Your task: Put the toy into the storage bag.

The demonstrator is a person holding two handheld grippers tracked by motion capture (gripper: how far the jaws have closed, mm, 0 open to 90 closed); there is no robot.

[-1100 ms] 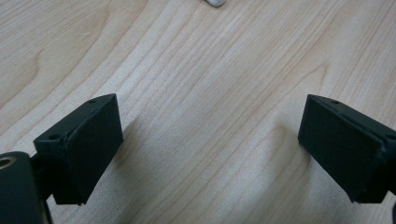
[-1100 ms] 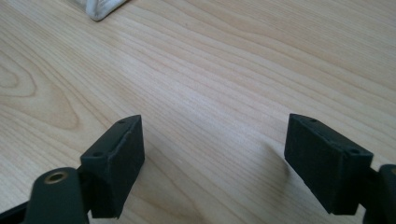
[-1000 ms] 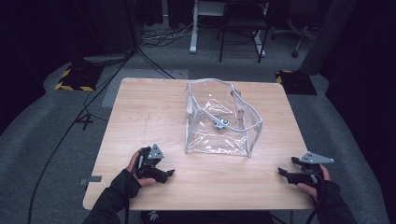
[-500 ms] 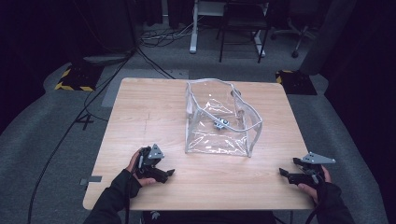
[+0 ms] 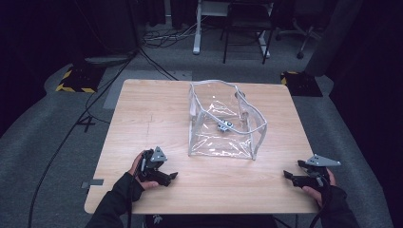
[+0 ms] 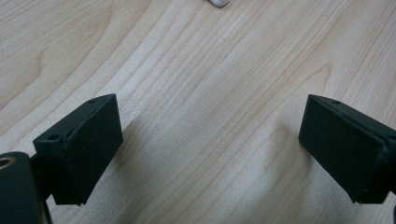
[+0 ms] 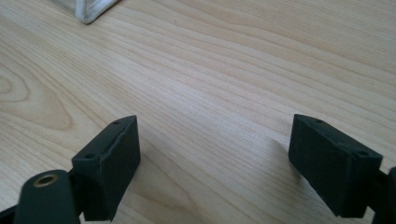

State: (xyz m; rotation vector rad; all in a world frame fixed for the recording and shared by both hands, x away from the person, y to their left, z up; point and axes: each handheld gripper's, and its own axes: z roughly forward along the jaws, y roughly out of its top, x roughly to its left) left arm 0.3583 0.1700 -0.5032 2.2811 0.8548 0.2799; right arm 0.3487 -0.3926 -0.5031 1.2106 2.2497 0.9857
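Note:
A clear plastic pouch (image 5: 223,121) with white edging stands open at the middle of the wooden table (image 5: 147,109); a small metal piece (image 5: 223,125) lies inside it. My left gripper (image 5: 167,176) rests near the front left edge, pointing right. In the left gripper view it (image 6: 210,144) is open over bare wood. My right gripper (image 5: 291,178) sits at the front right edge, pointing left. Its jaws (image 7: 215,163) have just been opening and stand wide with nothing between them. A corner of the pouch (image 7: 91,11) shows at the top left of the right gripper view.
Bare wood lies between the two grippers and in front of the pouch. Beyond the table, cables (image 5: 95,99) run over the grey floor, and a chair and desk legs (image 5: 242,33) stand in the dark at the back.

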